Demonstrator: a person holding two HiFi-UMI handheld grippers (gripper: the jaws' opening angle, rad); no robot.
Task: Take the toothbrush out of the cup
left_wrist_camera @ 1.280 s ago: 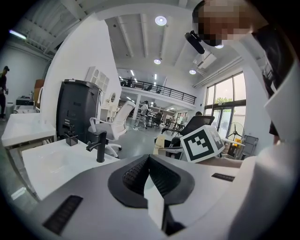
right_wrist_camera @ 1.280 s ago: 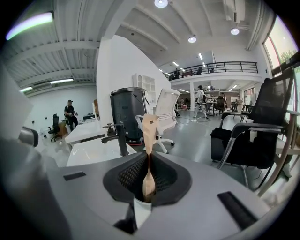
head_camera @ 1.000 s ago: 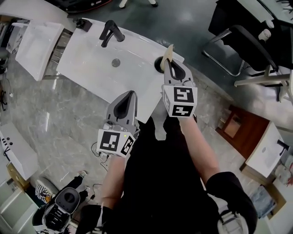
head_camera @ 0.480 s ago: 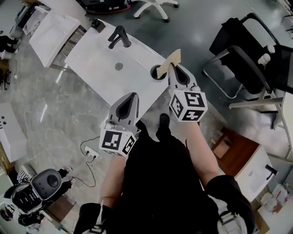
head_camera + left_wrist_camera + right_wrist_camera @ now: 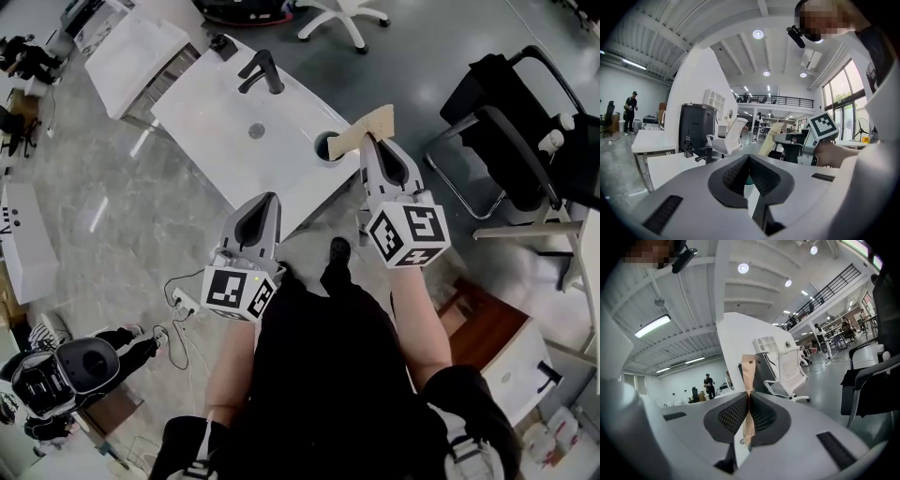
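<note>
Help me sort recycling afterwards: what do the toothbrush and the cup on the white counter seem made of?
The toothbrush shows only its wrapper: tan, matte, flat and creased, likely kraft paper. The cup looks dark, perhaps plastic or ceramic; too small to tell.

The toothbrush (image 5: 368, 127) is in a tan paper wrap that looks dull and a bit crinkly. The right tool (image 5: 380, 142) and the left tool (image 5: 264, 202) are smooth grey plastic, not shiny. The pads (image 5: 732, 414) of the right tool are black and bumpy, like rubber. The surface (image 5: 211, 112) is white, smooth and glossy. The tap (image 5: 262, 71) is black and dull. The cup (image 5: 327, 148) is dark, too small to tell more. The floor (image 5: 112, 234) is grey stone with a shine. The chair (image 5: 511, 145) has thin metal legs.
</note>
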